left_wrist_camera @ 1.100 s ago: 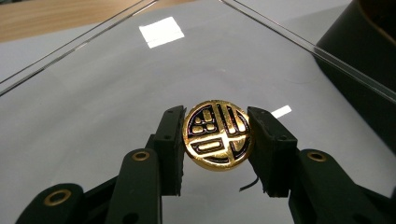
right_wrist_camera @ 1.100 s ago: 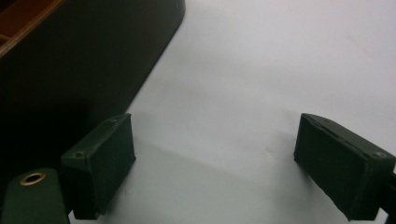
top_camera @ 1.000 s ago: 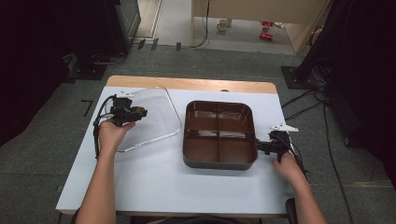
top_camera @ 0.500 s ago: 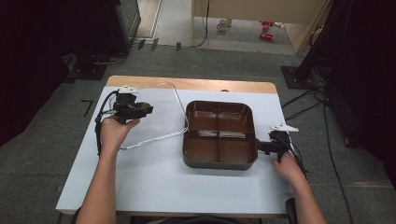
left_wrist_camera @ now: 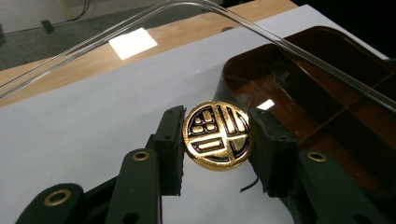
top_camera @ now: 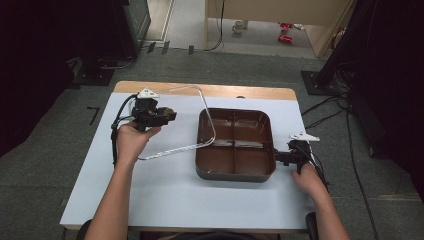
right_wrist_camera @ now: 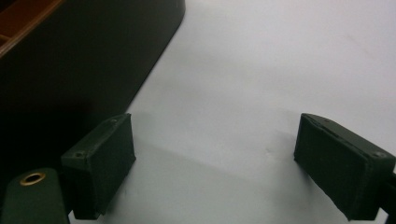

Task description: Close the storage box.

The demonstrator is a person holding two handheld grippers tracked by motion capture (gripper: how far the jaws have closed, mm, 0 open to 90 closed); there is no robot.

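A dark brown tray (top_camera: 235, 176) with several compartments sits right of the table's middle. My left gripper (top_camera: 167, 116) is shut on the round gold knob (left_wrist_camera: 218, 135) of a clear plastic lid (top_camera: 186, 125). The lid hangs tilted above the table, and its right edge reaches over the tray's left compartments. The lid's clear rim (left_wrist_camera: 261, 32) arches across the left gripper view above the tray (left_wrist_camera: 327, 107). My right gripper (top_camera: 278, 157) rests on the table against the tray's right wall (right_wrist_camera: 84, 56). It stands open (right_wrist_camera: 215, 163) with bare table between its jaws.
The white tabletop (top_camera: 165, 200) has a wooden strip (top_camera: 225, 91) along its far edge. Black cables trail from both grippers, and more lie on the floor to the right (top_camera: 325, 115). Dark equipment stands around the table.
My left gripper has carried the clear lid to the right, so its right edge now overlaps the tray. The right gripper has stayed put.
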